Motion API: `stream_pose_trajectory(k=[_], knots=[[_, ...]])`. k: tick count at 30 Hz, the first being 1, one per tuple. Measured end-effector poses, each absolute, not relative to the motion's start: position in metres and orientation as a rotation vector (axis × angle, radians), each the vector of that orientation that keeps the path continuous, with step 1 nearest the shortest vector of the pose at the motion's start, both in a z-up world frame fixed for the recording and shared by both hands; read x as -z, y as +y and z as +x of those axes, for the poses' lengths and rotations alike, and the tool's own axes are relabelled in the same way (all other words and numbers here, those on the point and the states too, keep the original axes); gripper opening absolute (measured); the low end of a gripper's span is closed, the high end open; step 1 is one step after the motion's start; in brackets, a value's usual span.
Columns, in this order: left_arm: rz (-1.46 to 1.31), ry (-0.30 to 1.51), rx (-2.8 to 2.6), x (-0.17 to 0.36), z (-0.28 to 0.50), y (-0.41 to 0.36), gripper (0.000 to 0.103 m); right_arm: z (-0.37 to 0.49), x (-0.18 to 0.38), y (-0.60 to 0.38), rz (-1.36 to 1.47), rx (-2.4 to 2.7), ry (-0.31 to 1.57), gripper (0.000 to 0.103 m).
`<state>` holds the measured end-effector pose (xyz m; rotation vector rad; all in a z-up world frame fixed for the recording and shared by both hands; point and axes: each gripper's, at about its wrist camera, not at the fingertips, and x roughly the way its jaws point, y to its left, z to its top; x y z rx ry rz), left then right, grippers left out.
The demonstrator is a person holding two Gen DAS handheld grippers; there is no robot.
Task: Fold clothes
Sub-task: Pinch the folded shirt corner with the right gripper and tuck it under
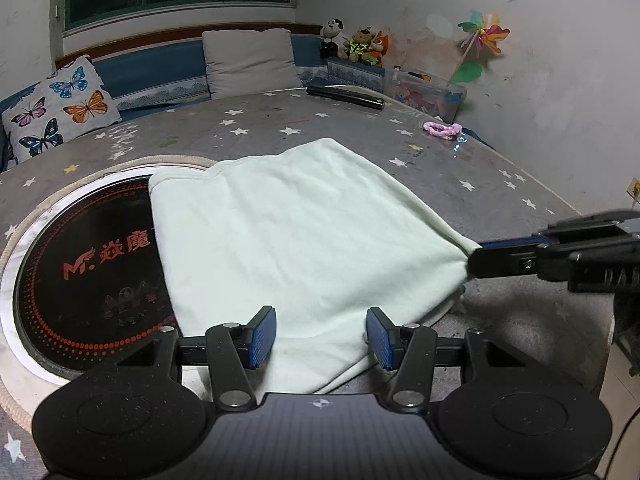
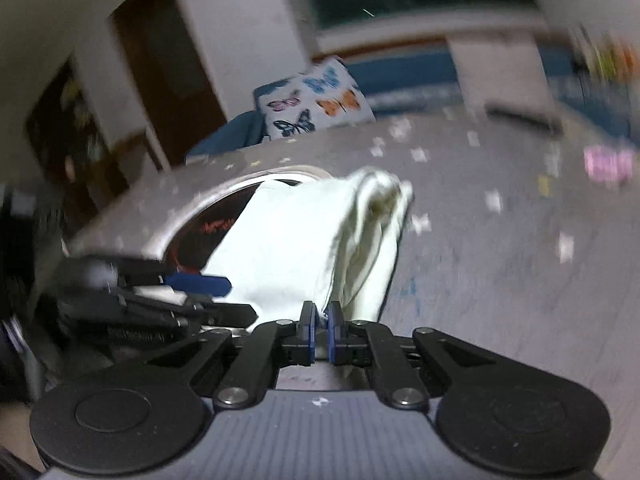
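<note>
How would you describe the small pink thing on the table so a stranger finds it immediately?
Start at the grey star-patterned table and look toward its far right edge, near the wall. There lies a pink braided loop, past the pale green cloth; it is the only pink item on the tabletop.

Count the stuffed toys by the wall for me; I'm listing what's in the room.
3, in a row on the ledge behind the table: a panda on the left, a bear in the middle, an orange toy on the right. More may be hidden behind them.
</note>
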<state>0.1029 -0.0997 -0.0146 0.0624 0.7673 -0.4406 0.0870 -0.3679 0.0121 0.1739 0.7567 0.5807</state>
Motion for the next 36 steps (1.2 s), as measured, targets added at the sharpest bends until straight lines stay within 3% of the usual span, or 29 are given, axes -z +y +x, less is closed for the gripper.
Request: stream_pose_trajectory(k=[5,8,18,29,36], knots=[[0.074,0.772,0.437,0.016,0.1,-0.095,0.053,0.1,0.014,-0.395,0.382,-0.54,0.892,0.007],[0.077,0.769,0.437,0.014,0.1,-0.094,0.053,0.094,0.01,-0.401,0.368,-0.497,0.861,0.014],[0.089,0.752,0.439,0.008,0.096,-0.097,0.053,0.071,-0.012,-0.369,0.084,-0.502,0.676,0.015],[0.108,0.688,0.498,-0.012,0.103,-0.118,0.051,0.096,0.011,-0.376,0.219,-0.47,0.796,0.008],[0.16,0.672,0.579,-0.003,0.111,-0.148,0.045,0.104,-0.022,-0.379,0.157,-0.483,0.72,0.009]])
